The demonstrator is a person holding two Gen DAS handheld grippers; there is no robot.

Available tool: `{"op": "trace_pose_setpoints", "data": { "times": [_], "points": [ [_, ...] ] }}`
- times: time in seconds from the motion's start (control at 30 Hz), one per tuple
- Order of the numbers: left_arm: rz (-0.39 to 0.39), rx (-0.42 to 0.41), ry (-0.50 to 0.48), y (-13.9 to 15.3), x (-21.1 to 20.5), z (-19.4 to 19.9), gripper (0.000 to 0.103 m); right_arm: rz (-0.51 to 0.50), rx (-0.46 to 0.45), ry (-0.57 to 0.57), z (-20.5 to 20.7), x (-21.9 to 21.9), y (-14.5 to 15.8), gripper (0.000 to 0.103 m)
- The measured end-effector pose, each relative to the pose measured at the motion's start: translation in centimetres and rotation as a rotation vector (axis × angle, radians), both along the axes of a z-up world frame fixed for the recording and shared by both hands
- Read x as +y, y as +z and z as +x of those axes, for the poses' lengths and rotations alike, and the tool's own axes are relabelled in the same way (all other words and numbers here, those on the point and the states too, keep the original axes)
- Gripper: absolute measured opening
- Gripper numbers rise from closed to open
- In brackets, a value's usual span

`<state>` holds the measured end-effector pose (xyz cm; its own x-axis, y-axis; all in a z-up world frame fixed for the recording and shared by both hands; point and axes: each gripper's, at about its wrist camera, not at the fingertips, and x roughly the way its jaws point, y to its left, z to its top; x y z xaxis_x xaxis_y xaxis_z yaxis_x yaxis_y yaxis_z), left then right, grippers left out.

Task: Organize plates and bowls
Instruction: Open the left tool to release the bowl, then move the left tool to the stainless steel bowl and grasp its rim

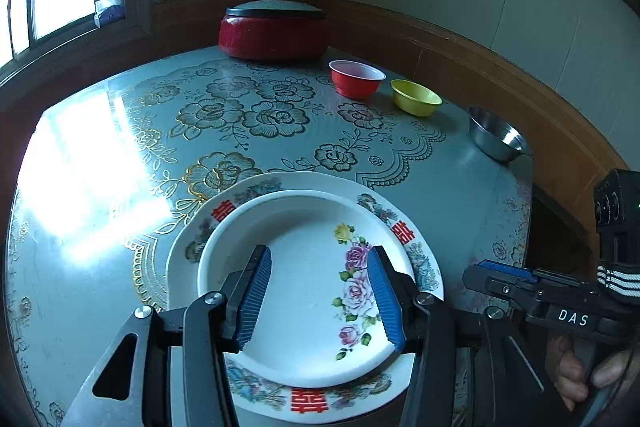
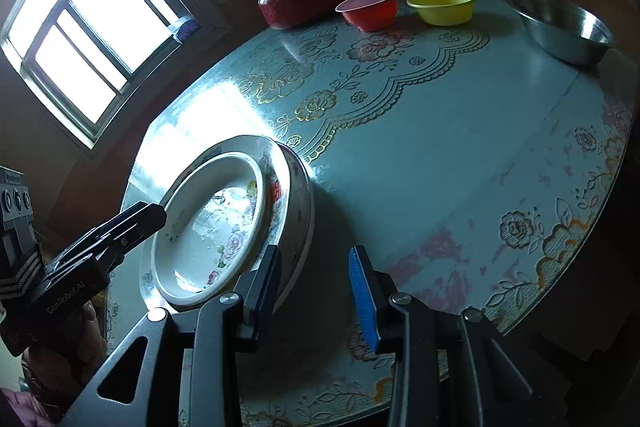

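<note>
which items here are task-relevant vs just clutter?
Task things:
- flowered plate, stacked on the larger patterned plate
- red bowl
- yellow bowl
- steel bowl

Just lying about:
- red lidded pot
- floral tablecloth

So the right gripper [image 2: 316, 291] hangs low over the table [image 2: 440, 155] with its jaws spread, nothing between them. Its left finger sits just beside the rim of the big patterned plate [image 2: 298, 195], can't tell if it's touching. A smaller white floral plate [image 2: 208, 227] is nested on that one. The left gripper [image 2: 132, 223] pokes in from the left edge, tip near the small plate's rim. Along the far edge: a lidded red pot [image 2: 296, 3], a red bowl [image 2: 370, 9], a yellow bowl [image 2: 442, 6] and a steel bowl [image 2: 560, 27]. Window [image 2: 84, 27] glare on the tablecloth.
</note>
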<state>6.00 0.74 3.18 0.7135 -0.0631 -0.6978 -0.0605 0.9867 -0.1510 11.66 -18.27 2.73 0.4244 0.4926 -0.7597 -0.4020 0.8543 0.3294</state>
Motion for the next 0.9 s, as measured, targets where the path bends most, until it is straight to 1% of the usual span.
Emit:
{"op": "trace_pose_setpoints", "data": {
  "times": [0.17, 0.27, 0.57, 0.8, 0.9],
  "points": [
    [0.021, 0.017, -0.013, -0.1, -2.3, 1.3, 0.053, -0.045, -0.023, -0.014, 0.5, -1.2, 0.1, 0.035],
    [0.03, 0.023, -0.026, -0.1, -3.7, 2.1, 0.054, -0.058, -0.032, -0.044, 1.1, -2.5, 0.3, 0.035],
    [0.048, 0.039, -0.055, -0.2, -7.4, 5.3, 0.058, -0.044, -0.035, -0.177, 4.5, -8.7, 1.4, 0.035],
    [0.057, 0.056, -0.071, -0.5, -10.2, 8.3, 0.062, -0.048, -0.036, -0.217, 7.7, -11.8, 1.9, 0.035],
    [0.063, 0.063, -0.076, -0.6, -11.5, 9.8, 0.062, -0.047, -0.043, -0.251, 9.1, -13.9, 2.4, 0.035]
  ]
}}
